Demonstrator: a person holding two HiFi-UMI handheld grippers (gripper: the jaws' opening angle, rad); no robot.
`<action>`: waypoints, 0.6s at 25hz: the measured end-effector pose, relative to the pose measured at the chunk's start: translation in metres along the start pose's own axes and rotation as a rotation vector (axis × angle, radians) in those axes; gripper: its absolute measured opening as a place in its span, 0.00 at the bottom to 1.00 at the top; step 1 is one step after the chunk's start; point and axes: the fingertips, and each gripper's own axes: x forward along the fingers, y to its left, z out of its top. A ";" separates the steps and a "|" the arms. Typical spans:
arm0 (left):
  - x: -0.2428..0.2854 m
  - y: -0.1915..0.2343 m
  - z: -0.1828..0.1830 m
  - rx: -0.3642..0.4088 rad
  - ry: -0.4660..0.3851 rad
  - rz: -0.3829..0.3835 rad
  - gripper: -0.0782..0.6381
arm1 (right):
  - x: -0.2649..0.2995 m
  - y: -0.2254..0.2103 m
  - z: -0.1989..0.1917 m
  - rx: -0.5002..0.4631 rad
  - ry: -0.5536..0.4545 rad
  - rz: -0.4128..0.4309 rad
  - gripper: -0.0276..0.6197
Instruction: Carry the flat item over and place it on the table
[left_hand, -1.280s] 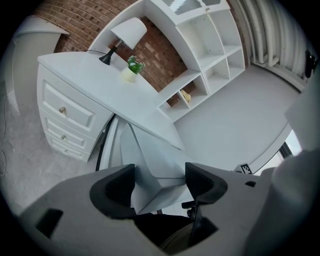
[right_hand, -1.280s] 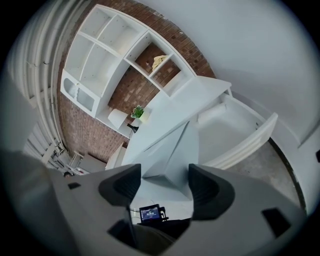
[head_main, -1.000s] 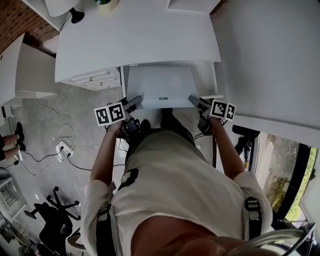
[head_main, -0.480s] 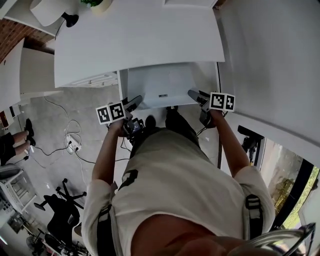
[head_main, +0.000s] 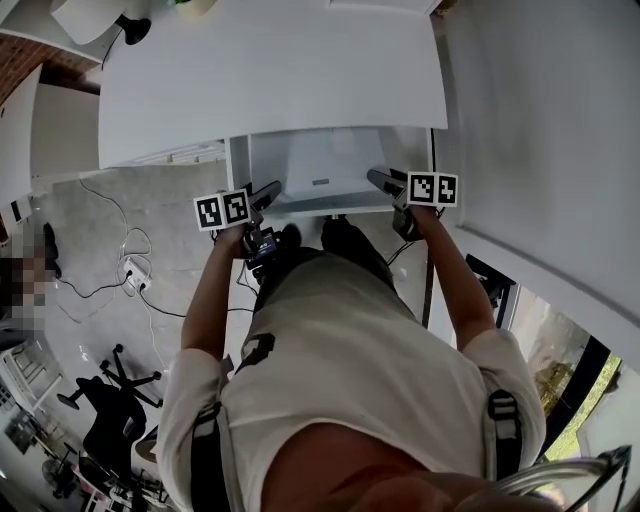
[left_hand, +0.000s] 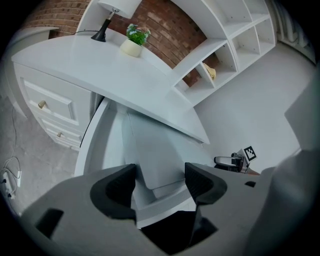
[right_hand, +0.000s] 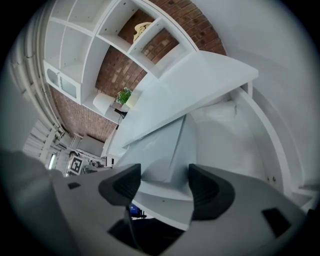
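A flat pale grey slab (head_main: 325, 165) lies in a white pull-out drawer (head_main: 240, 165) under the white table top (head_main: 270, 80). My left gripper (head_main: 268, 192) is at the drawer's front left corner, my right gripper (head_main: 377, 180) at its front right corner. In the left gripper view the jaws (left_hand: 160, 186) stand apart, with the slab's near corner (left_hand: 157, 160) seen beyond the gap and the drawer's front edge (left_hand: 165, 214) below. The right gripper view shows the same from the other side: jaws (right_hand: 165, 186) apart, slab (right_hand: 162, 150) just ahead. Neither pair of pads presses on anything.
A lamp (left_hand: 107, 22) and a small potted plant (left_hand: 135, 40) stand at the table's far side. A drawer cabinet (left_hand: 47, 107) sits under the table on the left. White shelving (right_hand: 100, 35) lines a brick wall. Cables (head_main: 130, 270) and an office chair (head_main: 110, 420) are on the floor.
Both grippers have moved forward and down, from just in front of the drawer to its front corners. The jaws have kept the same width.
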 end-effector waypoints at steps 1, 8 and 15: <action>0.004 0.003 -0.001 0.006 0.007 0.007 0.56 | 0.003 -0.003 0.000 -0.013 0.019 -0.006 0.50; 0.023 0.025 -0.006 0.092 0.093 0.074 0.54 | 0.024 -0.021 -0.013 -0.068 0.135 -0.055 0.44; 0.039 0.041 -0.019 0.151 0.223 0.147 0.53 | 0.044 -0.039 -0.027 -0.088 0.255 -0.101 0.45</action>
